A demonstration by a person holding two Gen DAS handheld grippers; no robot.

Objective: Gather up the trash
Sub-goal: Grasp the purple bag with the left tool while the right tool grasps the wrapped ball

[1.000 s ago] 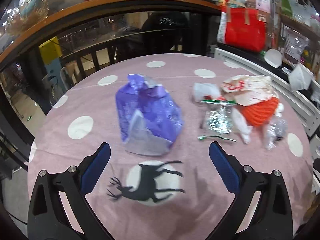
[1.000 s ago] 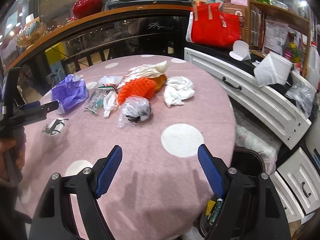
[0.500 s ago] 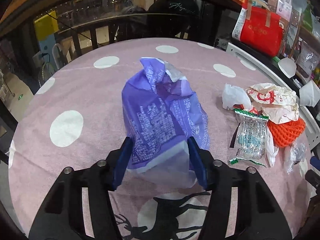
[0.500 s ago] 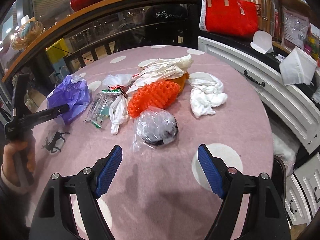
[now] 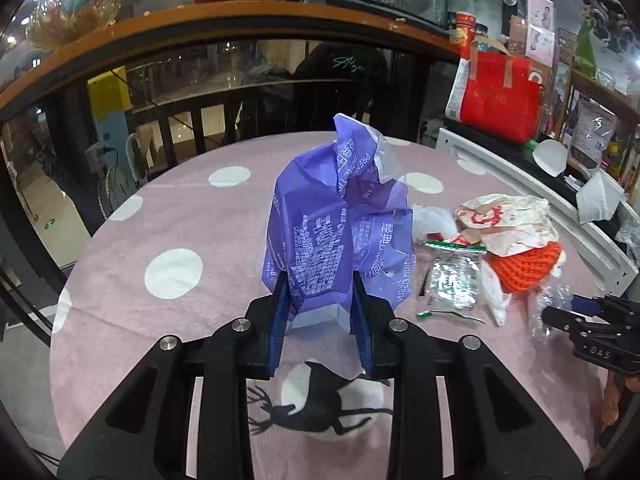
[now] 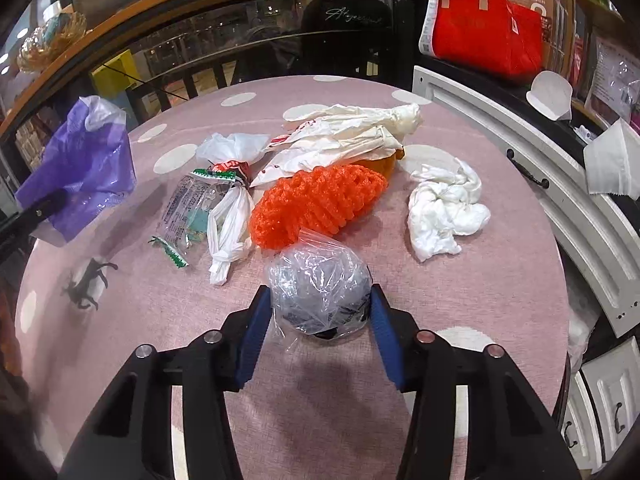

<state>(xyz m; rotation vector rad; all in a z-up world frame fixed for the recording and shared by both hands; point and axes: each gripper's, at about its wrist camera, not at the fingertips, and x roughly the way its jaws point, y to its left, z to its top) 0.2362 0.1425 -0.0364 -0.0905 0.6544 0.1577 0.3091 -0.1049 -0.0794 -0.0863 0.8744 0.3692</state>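
My left gripper (image 5: 320, 304) is shut on a crumpled purple plastic bag (image 5: 336, 224) and holds it lifted above the pink dotted tablecloth (image 5: 180, 224); the bag also shows in the right wrist view (image 6: 84, 164). My right gripper (image 6: 318, 300) has its jaws around a clear plastic bag with dark contents (image 6: 320, 288), the pads touching its sides. Beside it lie an orange foam net (image 6: 320, 204), a white crumpled tissue (image 6: 444, 208), a white paper wrapper (image 6: 344, 136), a clear snack packet (image 6: 192, 208) and a knotted white bag (image 6: 228, 232).
A white cabinet with drawers (image 6: 560, 184) runs along the table's right side. A red bag (image 6: 484, 28) stands on it. A dark railing with glass (image 5: 200, 92) lies behind the table. A deer print (image 5: 320, 404) marks the cloth.
My left gripper closed on the purple bag and lifted it. My right gripper moved forward to the clear bag and narrowed its jaws around it.
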